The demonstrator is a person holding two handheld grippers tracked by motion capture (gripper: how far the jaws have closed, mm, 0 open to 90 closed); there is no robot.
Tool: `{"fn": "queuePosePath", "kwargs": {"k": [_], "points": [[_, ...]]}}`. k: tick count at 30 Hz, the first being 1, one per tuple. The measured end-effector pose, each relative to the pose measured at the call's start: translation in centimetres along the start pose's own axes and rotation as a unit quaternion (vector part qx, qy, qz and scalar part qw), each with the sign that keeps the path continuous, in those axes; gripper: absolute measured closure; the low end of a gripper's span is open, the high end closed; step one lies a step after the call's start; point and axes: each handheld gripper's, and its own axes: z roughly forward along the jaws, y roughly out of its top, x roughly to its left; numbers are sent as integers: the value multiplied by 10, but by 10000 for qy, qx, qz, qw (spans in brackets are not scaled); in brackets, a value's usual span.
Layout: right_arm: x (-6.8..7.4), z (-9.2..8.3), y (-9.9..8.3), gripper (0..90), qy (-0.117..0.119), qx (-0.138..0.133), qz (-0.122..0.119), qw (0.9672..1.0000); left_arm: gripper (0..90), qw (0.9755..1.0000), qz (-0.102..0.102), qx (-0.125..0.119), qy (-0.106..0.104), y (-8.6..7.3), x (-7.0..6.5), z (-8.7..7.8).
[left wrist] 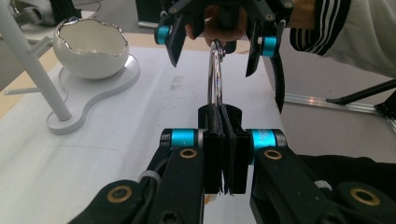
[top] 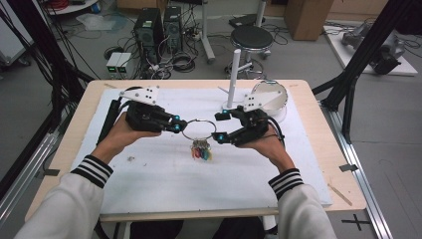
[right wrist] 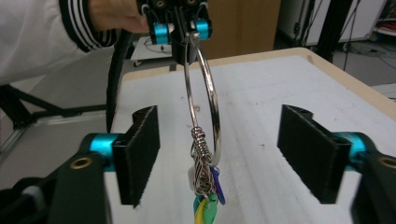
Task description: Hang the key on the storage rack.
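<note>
A large metal ring (top: 185, 133) hangs above the white mat, and coloured key tags (top: 201, 151) dangle from its lower side. My left gripper (top: 178, 124) is shut on the ring's left edge; in the left gripper view its pads (left wrist: 215, 140) pinch the ring (left wrist: 215, 70) edge-on. My right gripper (top: 220, 126) faces it from the right, jaws open on either side of the ring's right part. In the right gripper view the ring (right wrist: 215, 112) and its wire-wrapped tags (right wrist: 208, 205) hang between the two pads (right wrist: 140, 149) without touching them.
A white stand with an upright post (top: 234, 74) and an egg-shaped white bowl (top: 271, 94) sits at the back right of the mat (top: 149, 184). The wooden table edge (top: 343, 164) runs along the right. A stool (top: 251, 37) and computer towers stand beyond the table.
</note>
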Motion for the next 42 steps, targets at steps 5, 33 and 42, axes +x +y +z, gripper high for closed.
{"fn": "queuePosePath", "kwargs": {"k": [5,33,42], "points": [[1,5,0,444,211,166,-128,9996,874,10000,57,68,-32,0,0,2],[2,6,8,878,151,316,-103,9993,864,10000,5,33,69,-6,2,4],[-11,-6,9,880,-181,331,307,9988,463,9954,37,128,944,-32,-1,-5]]}}
